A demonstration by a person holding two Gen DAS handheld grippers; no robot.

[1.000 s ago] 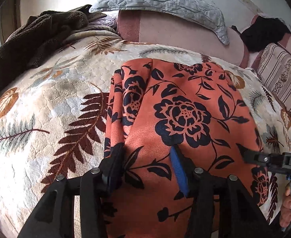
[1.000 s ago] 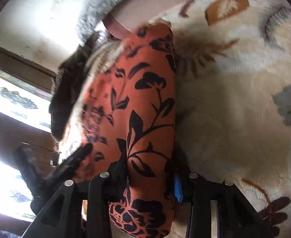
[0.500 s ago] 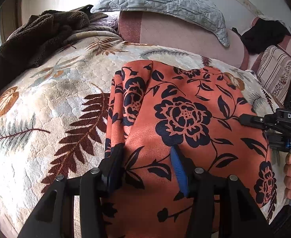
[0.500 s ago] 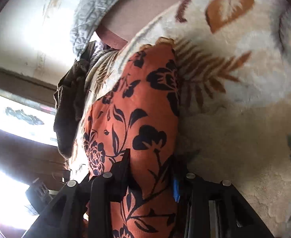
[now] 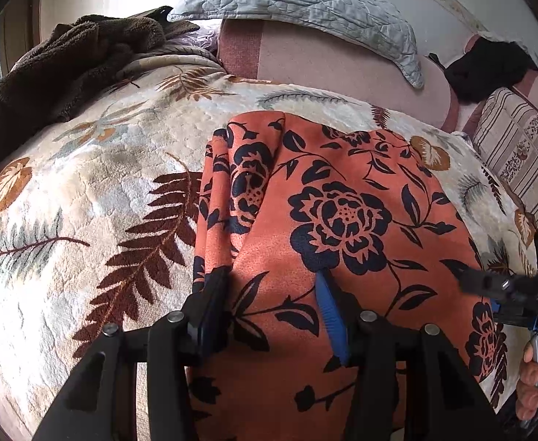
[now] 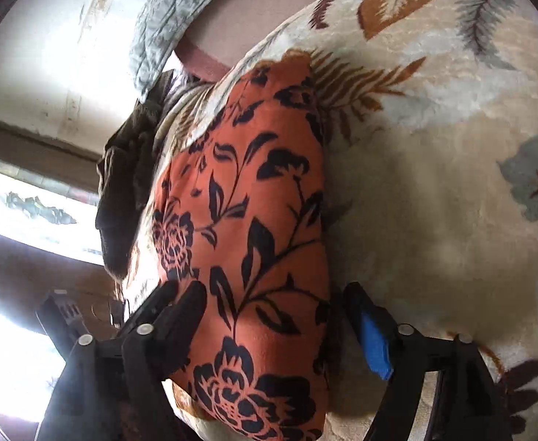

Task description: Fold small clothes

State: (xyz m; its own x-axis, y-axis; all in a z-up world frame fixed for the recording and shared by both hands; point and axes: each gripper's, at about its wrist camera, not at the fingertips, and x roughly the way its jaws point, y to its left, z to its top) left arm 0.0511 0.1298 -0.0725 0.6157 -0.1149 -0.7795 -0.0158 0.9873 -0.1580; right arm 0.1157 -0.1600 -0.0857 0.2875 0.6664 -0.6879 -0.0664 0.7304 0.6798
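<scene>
Orange cloth (image 5: pixel 342 220) with dark floral print lies folded on the leaf-patterned cream blanket (image 5: pixel 85 202), near the bed's middle. Left gripper (image 5: pixel 272 305) sits on its near edge, jaws parted over a hump of fabric; true pinch not discernible. Right gripper (image 6: pixel 272 316) straddles the cloth's right edge, jaws just widened, pads clear of fabric.

Left gripper (image 5: pixel 270 307) jaws half-spread; right gripper (image 6: pixel 272 316) jaws have just been opening.
</scene>
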